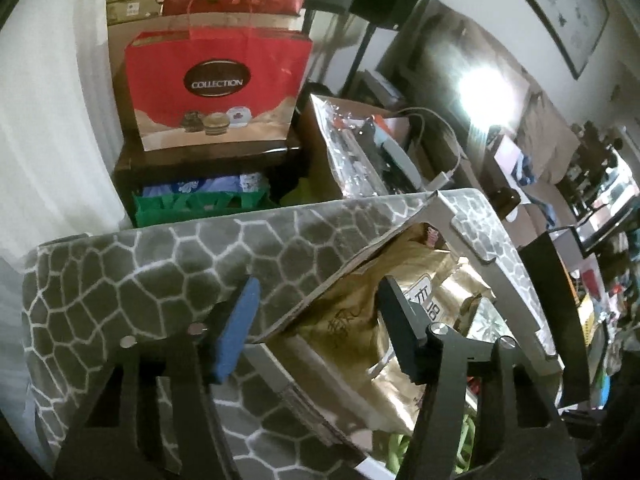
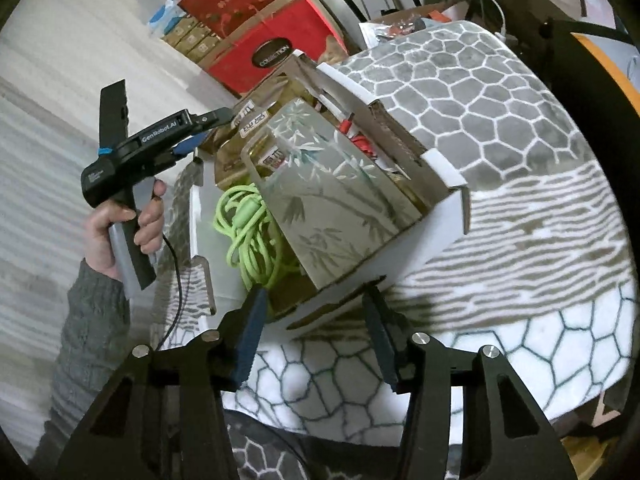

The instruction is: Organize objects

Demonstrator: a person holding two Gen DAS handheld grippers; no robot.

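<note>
Cable in box, beside packets

You can read "COLLECTION" in the dark oval on the red paper bag; same word shows on it in the right wrist view. "GenRobot.AI" is printed on the body of the left gripper. Gold packets in the box carry characters, too blurred to read.
</note>
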